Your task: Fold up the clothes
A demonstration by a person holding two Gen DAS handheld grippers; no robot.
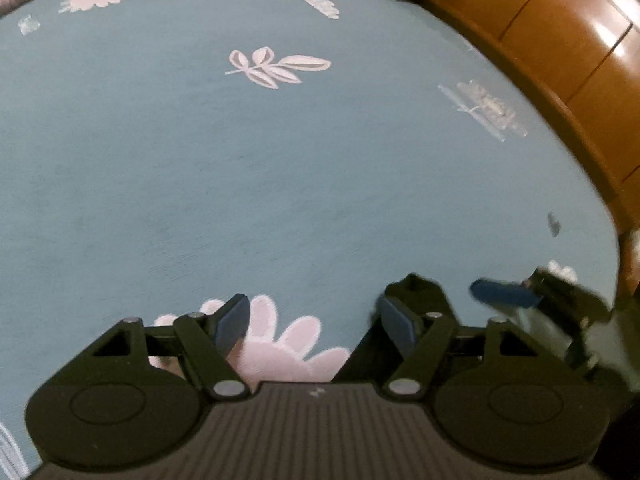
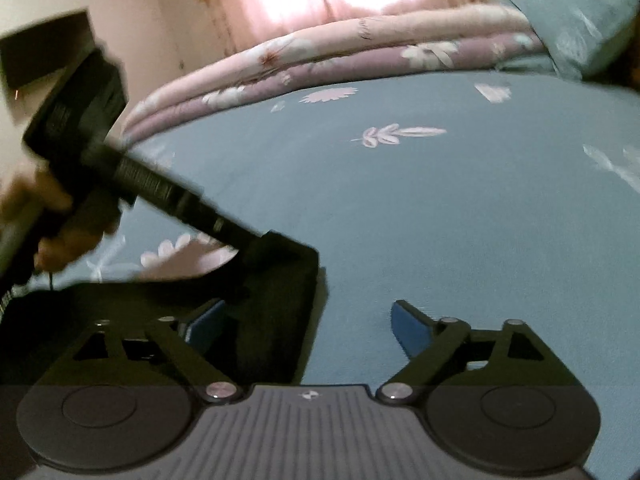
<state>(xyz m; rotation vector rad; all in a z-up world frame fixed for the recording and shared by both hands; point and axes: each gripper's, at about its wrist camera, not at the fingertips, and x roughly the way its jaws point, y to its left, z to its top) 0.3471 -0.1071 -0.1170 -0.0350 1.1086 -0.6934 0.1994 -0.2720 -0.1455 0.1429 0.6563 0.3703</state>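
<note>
A dark garment point(image 2: 280, 312) lies flat on the blue flowered bedsheet point(image 2: 460, 220), its straight edge running down the middle of the right wrist view. My right gripper point(image 2: 306, 326) is open just over that edge, one blue pad point(image 2: 204, 324) above the cloth and the other above bare sheet. My left gripper point(image 1: 316, 320) is open too, with only a pink printed flower on the sheet between its pads. In the right wrist view a hand point(image 2: 52, 216) holds the left gripper's black body point(image 2: 152, 184), which slants down onto the garment's far corner. One right-gripper finger point(image 1: 504, 292) shows blurred beside my left one.
A rolled pink and mauve quilt point(image 2: 320, 64) lies along the far side of the bed, with a teal pillow point(image 2: 572, 28) at its end. Wooden panels point(image 1: 560, 60) border the bed on the right. Open sheet point(image 1: 280, 160) stretches ahead of both grippers.
</note>
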